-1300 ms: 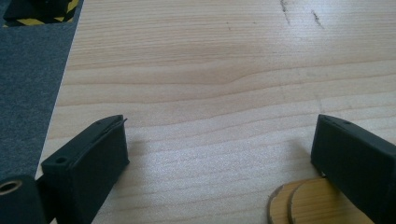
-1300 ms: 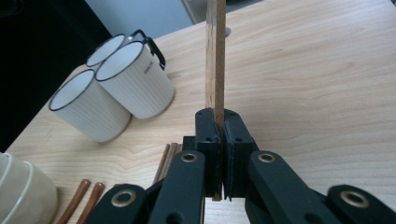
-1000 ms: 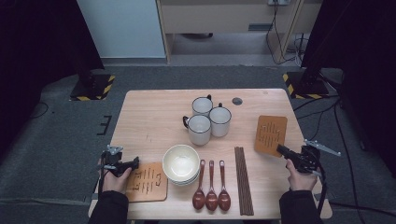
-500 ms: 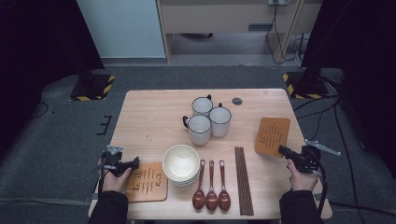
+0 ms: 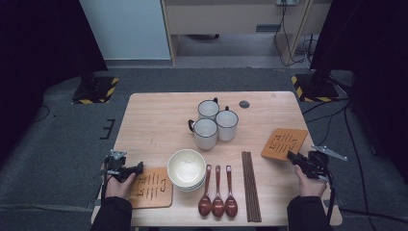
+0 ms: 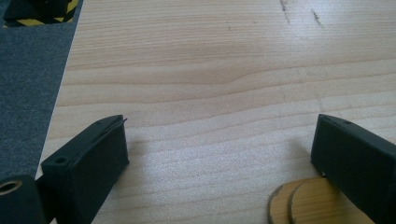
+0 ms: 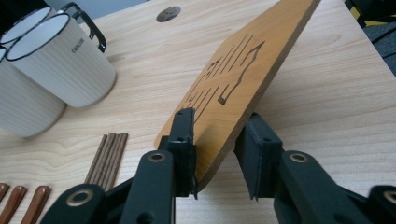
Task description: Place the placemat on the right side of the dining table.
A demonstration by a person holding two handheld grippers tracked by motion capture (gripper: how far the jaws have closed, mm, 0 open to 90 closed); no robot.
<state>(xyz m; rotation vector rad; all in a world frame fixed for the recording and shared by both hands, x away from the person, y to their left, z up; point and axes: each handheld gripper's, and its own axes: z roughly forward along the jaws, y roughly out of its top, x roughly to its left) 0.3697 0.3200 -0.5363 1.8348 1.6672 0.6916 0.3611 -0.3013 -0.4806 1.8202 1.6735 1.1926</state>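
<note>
Tool (image 7: 217, 154) jaws have just been opening around the tilted coaster (image 7: 243, 79).

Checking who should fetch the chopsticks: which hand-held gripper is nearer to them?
Right. The right hand-held gripper sits just right of the chopsticks, at the engraved wooden board. The left hand-held gripper is across the bowl and spoons, at the table's left edge.

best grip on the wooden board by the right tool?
Take the wooden board by its near corner, coming in from the person's side. It is thin and flat, so an edge fits between the jaws. The right tool already straddles that corner; its jaws have just been opening, with a gap at the right jaw, so close again before lifting.
</note>
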